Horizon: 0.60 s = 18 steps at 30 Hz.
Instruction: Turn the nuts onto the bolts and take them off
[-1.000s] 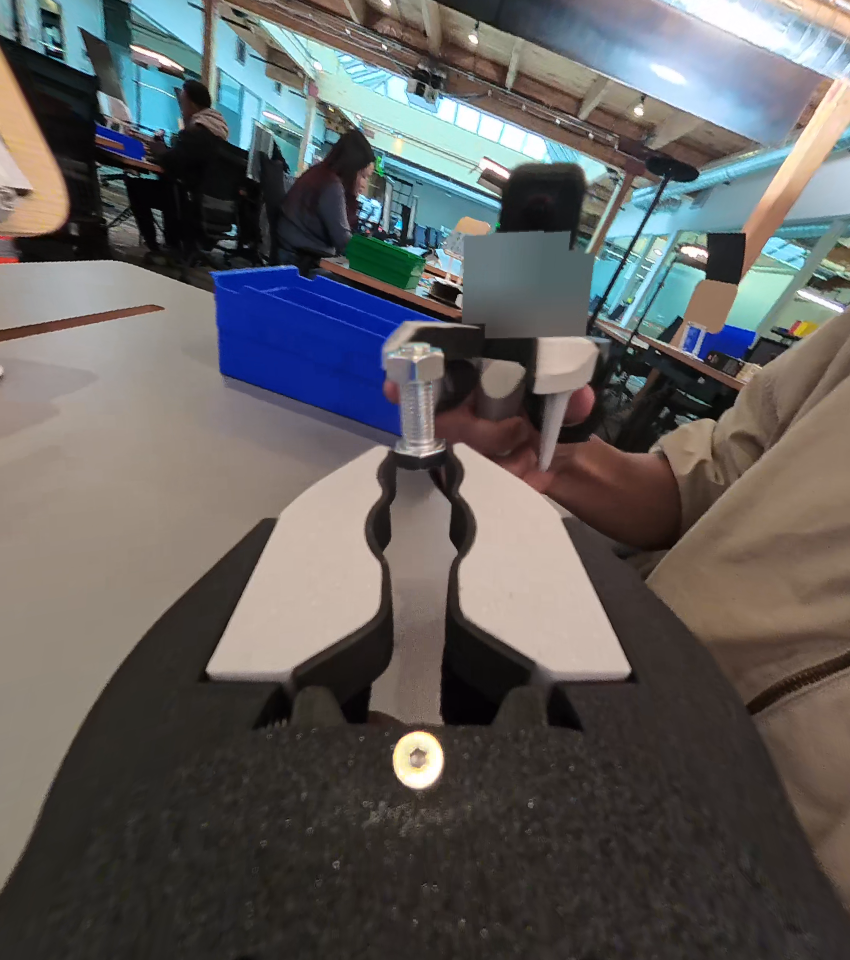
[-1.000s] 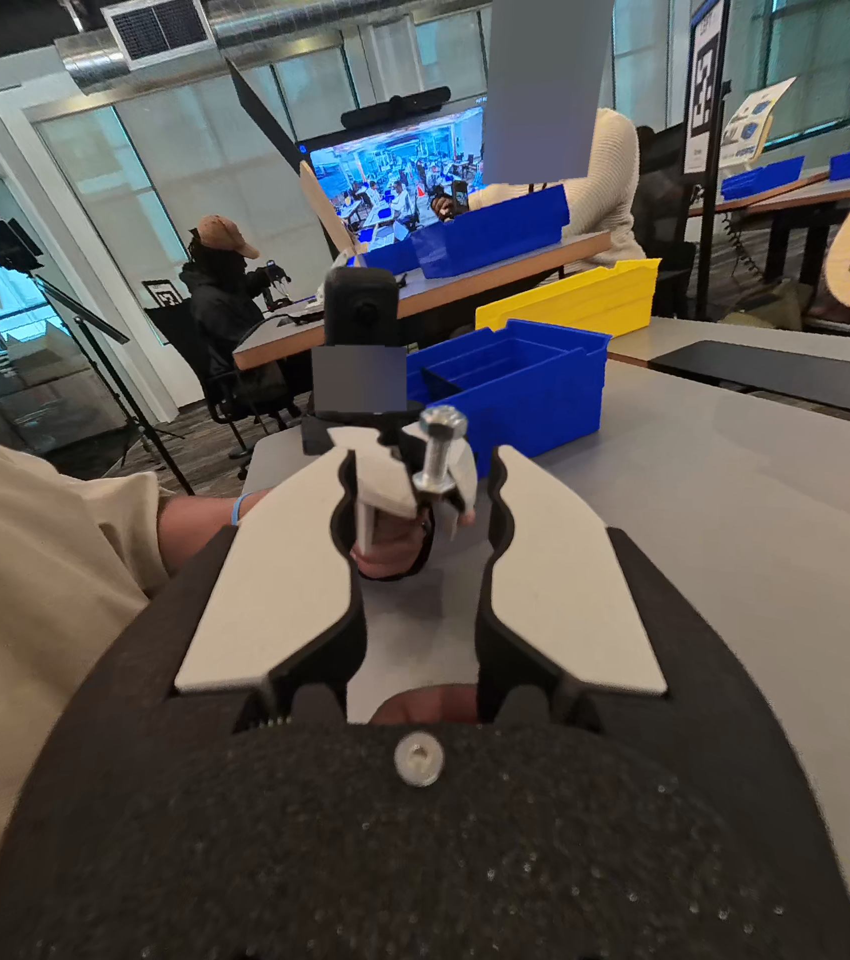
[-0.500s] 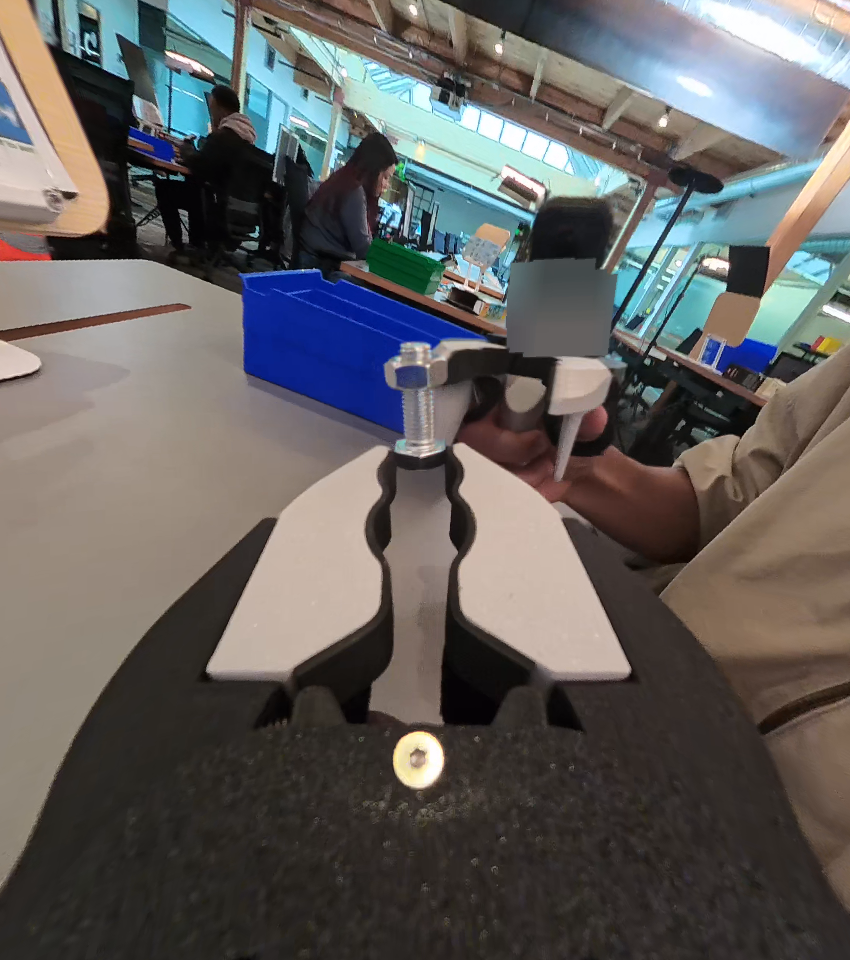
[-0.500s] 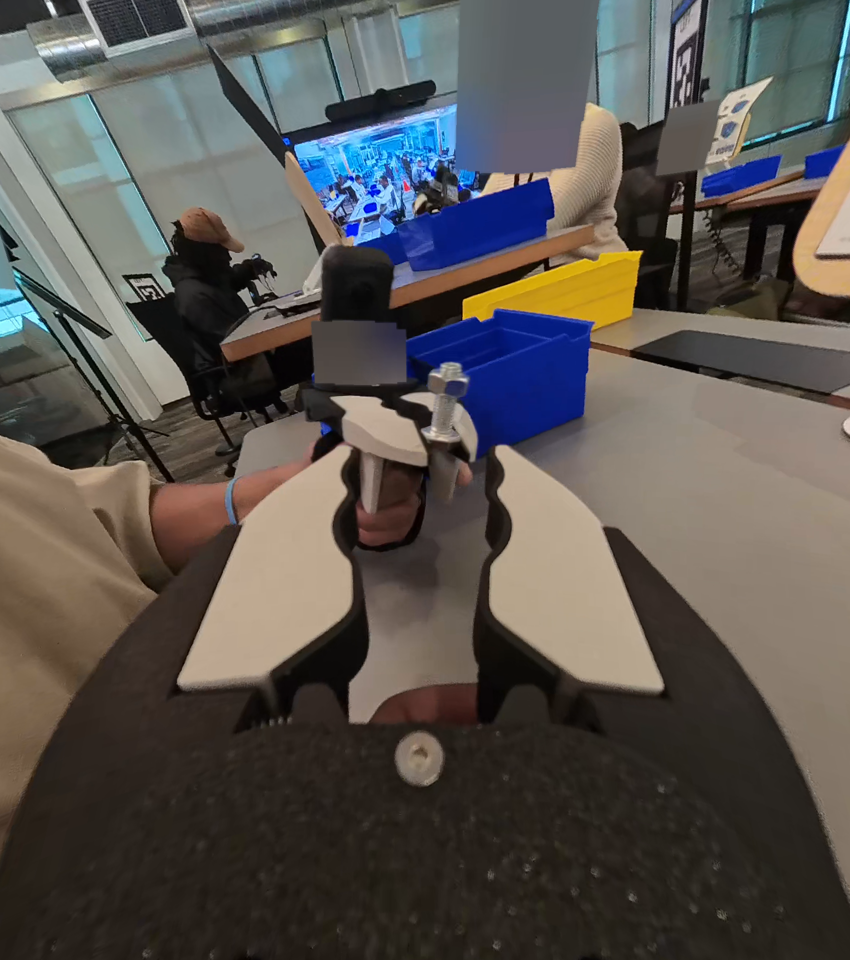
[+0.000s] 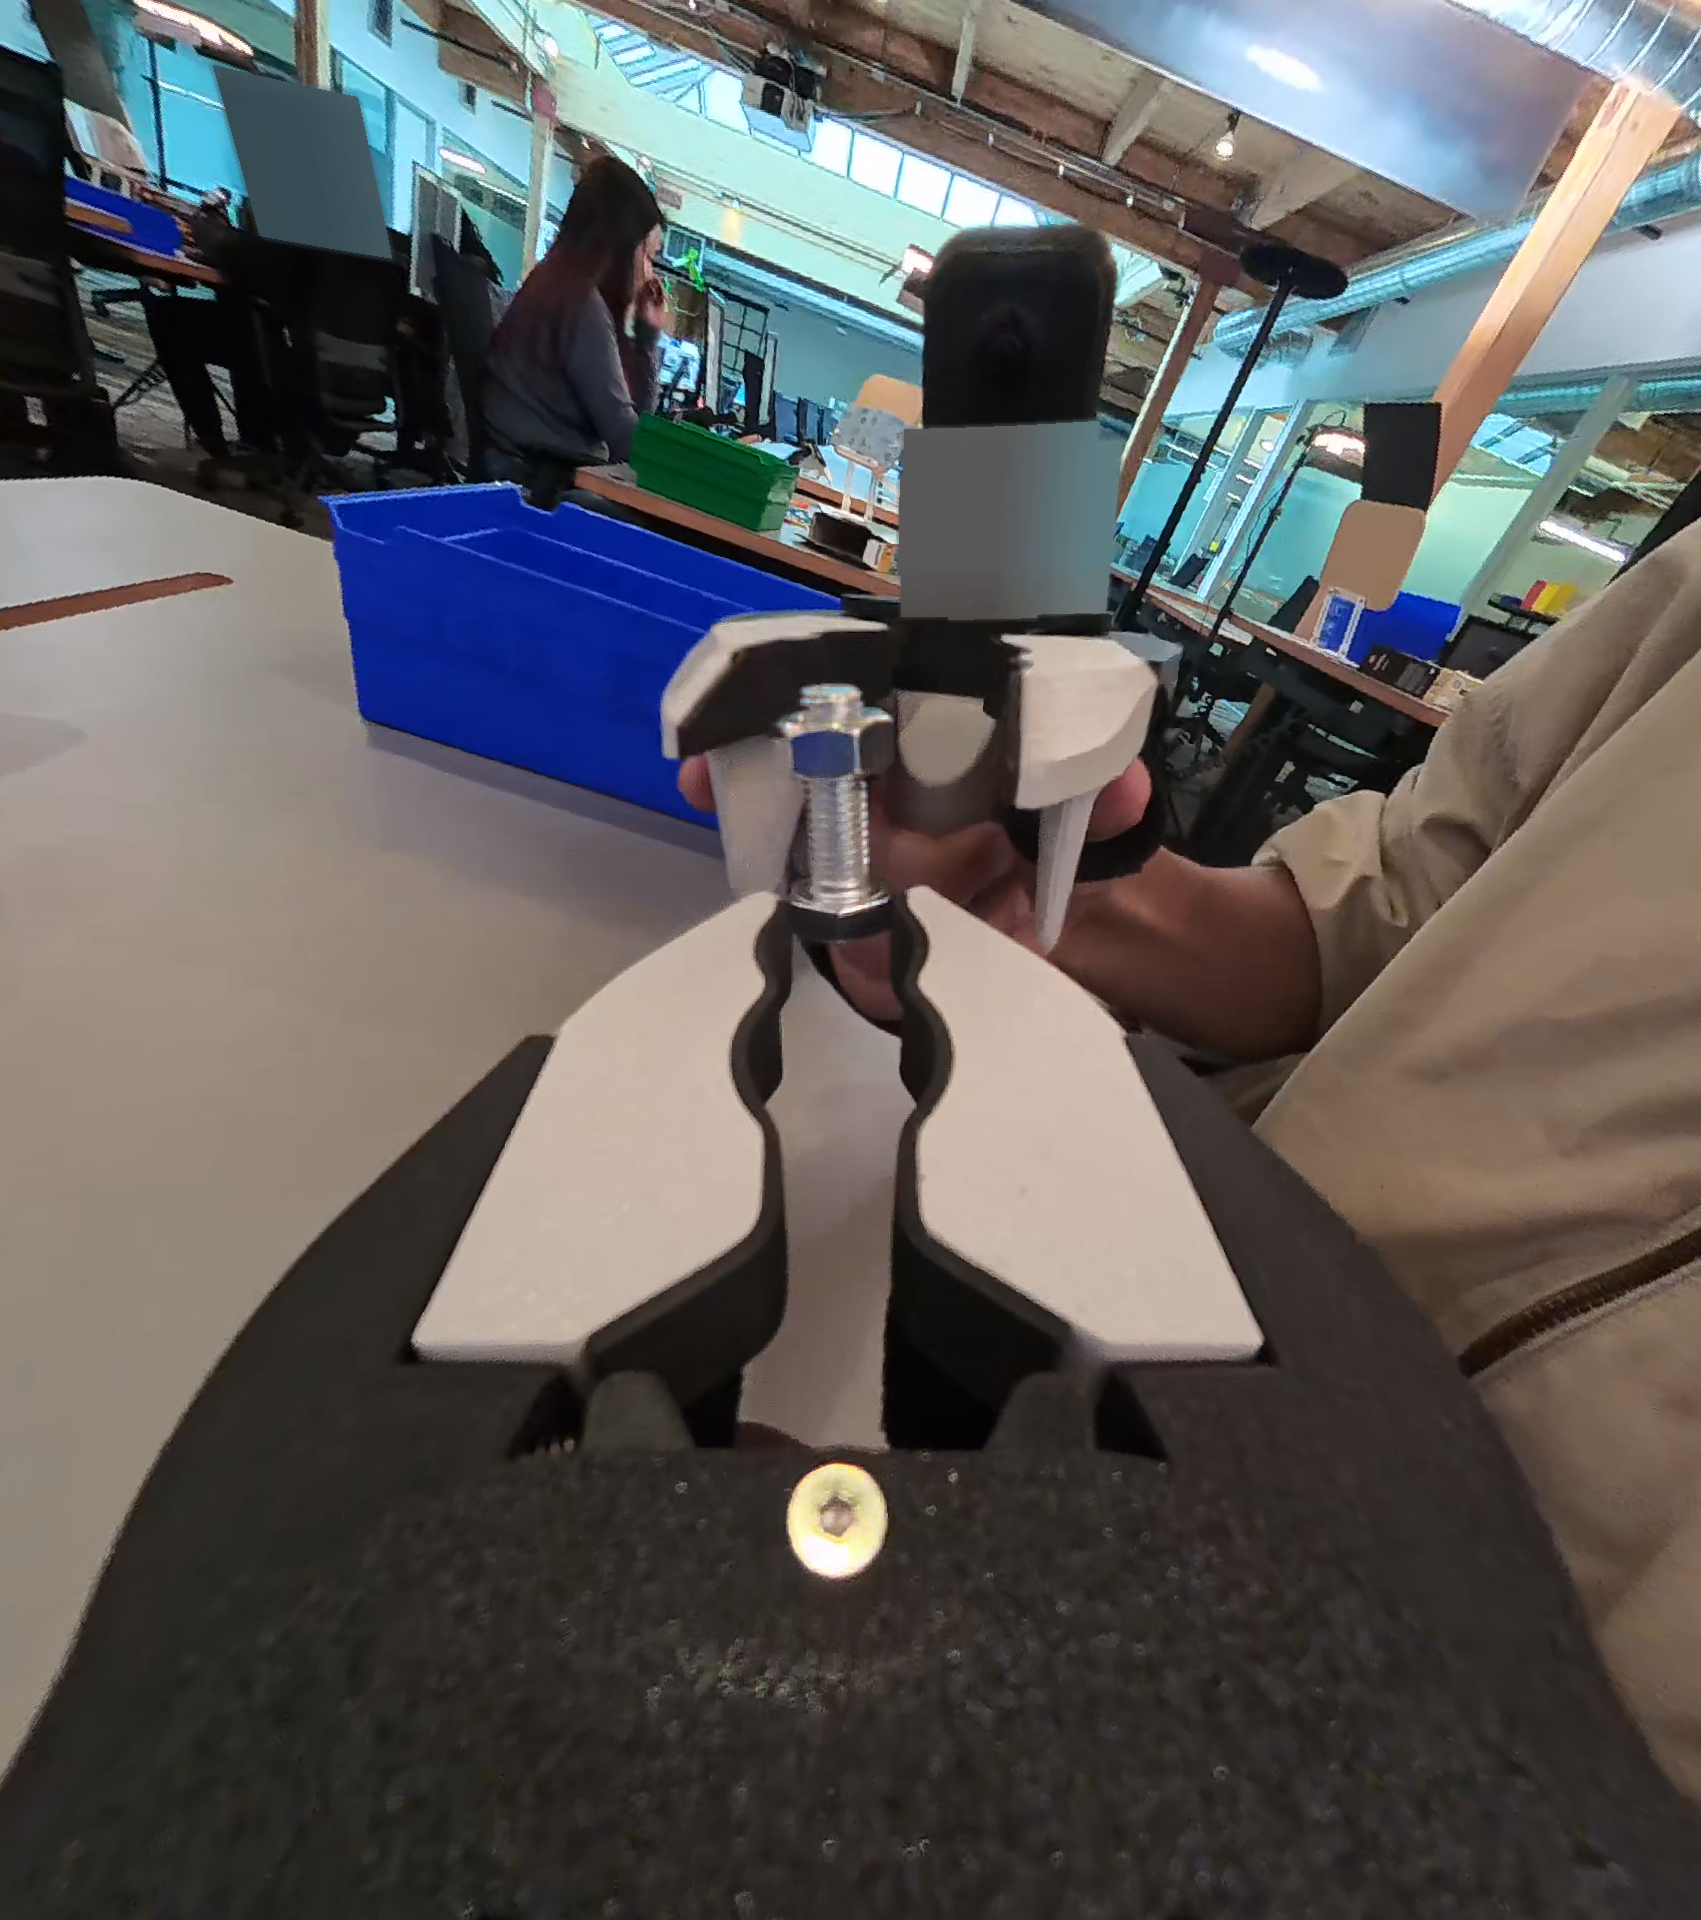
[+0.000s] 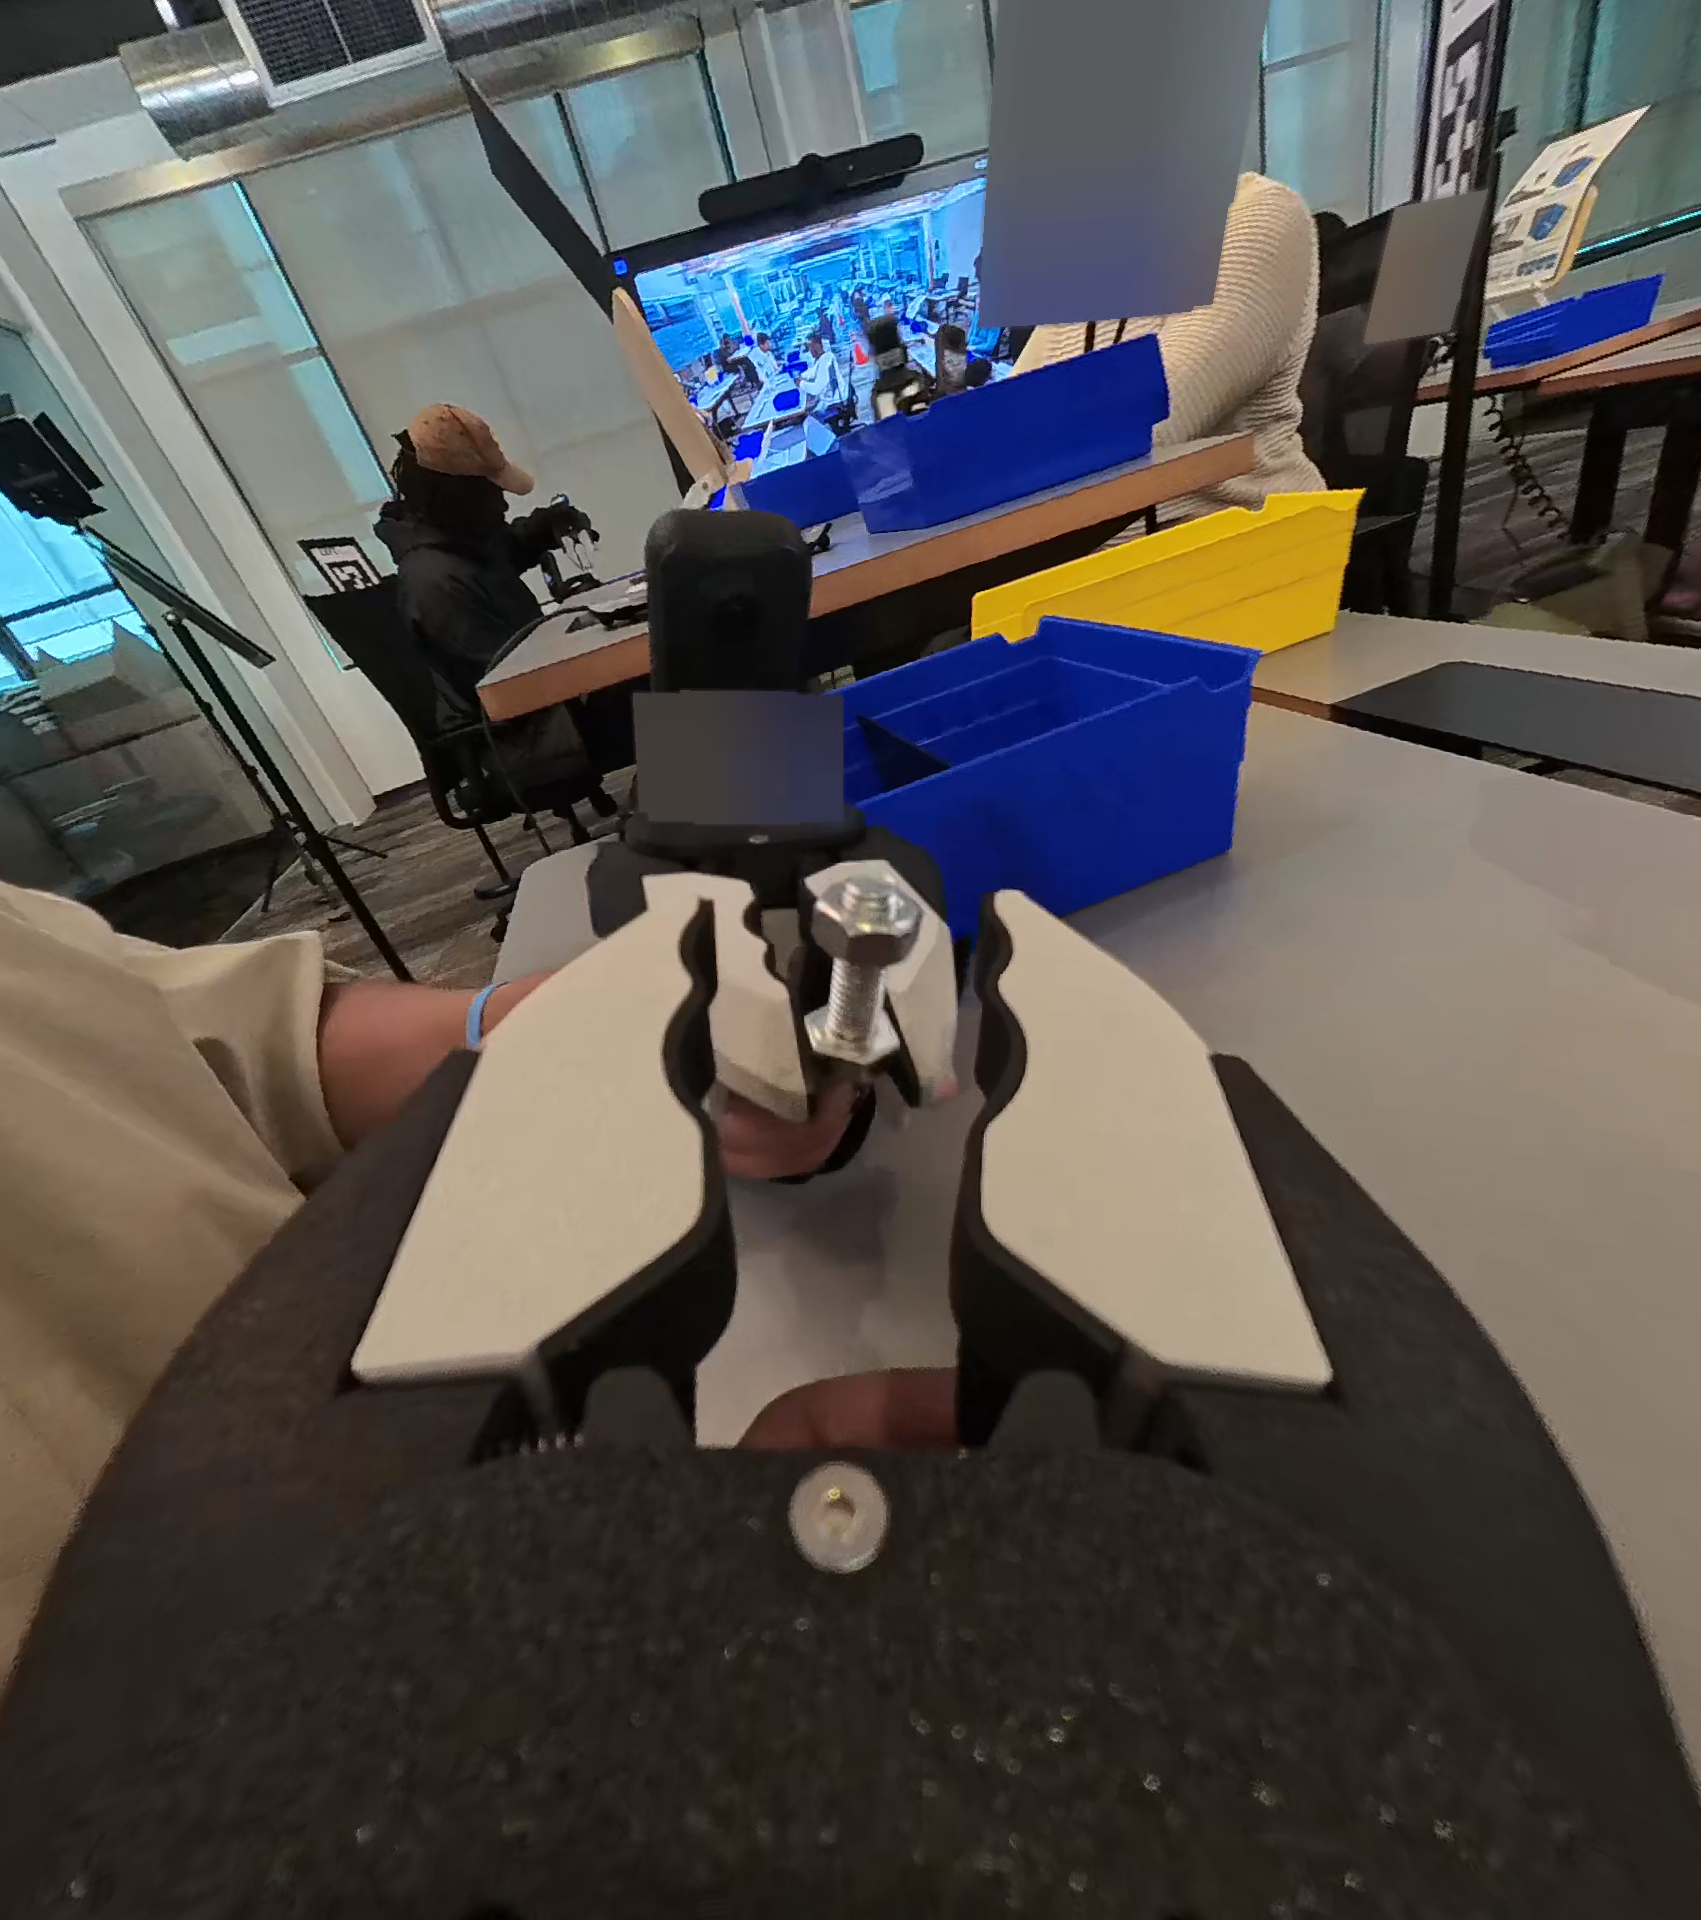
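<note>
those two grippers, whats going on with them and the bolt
A person holds a two-finger gripper in each hand above a grey table. The left gripper is shut on the lower end of an upright bolt, where a hex piece sits at its fingertips. Another hex piece sits at the bolt's top. The right gripper is open, its fingers on either side of the bolt; no contact shows. A blue bin stands behind.
</note>
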Each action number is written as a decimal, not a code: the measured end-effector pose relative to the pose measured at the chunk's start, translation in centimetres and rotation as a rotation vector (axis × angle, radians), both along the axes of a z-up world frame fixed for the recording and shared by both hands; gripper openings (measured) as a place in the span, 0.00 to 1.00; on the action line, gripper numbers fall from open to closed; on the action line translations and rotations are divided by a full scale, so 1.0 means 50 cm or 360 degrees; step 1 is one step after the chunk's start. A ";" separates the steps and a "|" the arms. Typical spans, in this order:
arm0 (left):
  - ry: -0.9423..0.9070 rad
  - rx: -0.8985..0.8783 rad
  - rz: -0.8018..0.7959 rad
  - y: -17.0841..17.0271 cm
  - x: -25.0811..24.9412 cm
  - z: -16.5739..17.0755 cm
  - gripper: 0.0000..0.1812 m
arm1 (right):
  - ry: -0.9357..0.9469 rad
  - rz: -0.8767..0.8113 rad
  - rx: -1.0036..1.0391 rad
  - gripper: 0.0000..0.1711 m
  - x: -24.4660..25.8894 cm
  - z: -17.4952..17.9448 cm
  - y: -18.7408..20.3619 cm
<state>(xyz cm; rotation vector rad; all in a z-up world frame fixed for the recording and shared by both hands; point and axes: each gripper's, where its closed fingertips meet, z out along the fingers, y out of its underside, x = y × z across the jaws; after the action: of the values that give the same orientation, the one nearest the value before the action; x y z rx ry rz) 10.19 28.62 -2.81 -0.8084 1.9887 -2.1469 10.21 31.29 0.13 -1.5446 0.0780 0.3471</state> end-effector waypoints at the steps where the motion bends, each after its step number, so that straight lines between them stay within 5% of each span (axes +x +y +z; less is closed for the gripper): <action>1: 0.0003 0.0012 0.0000 -0.001 0.000 -0.002 0.10 | 0.0007 0.0026 0.0001 0.28 -0.006 0.001 0.003; 9: 0.0025 -0.0030 0.0103 0.032 0.018 0.007 0.10 | -0.0010 -0.0088 -0.0042 0.27 0.019 -0.017 -0.025; 18: -0.0041 0.0358 0.0122 0.006 0.016 -0.046 0.10 | -0.0197 -0.0054 -0.0338 0.25 0.020 -0.055 -0.040</action>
<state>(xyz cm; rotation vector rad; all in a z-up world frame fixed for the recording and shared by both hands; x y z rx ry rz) 10.97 28.91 -5.09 -0.8017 2.1001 -1.8409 11.23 29.30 -2.60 -1.7694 0.0452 0.2211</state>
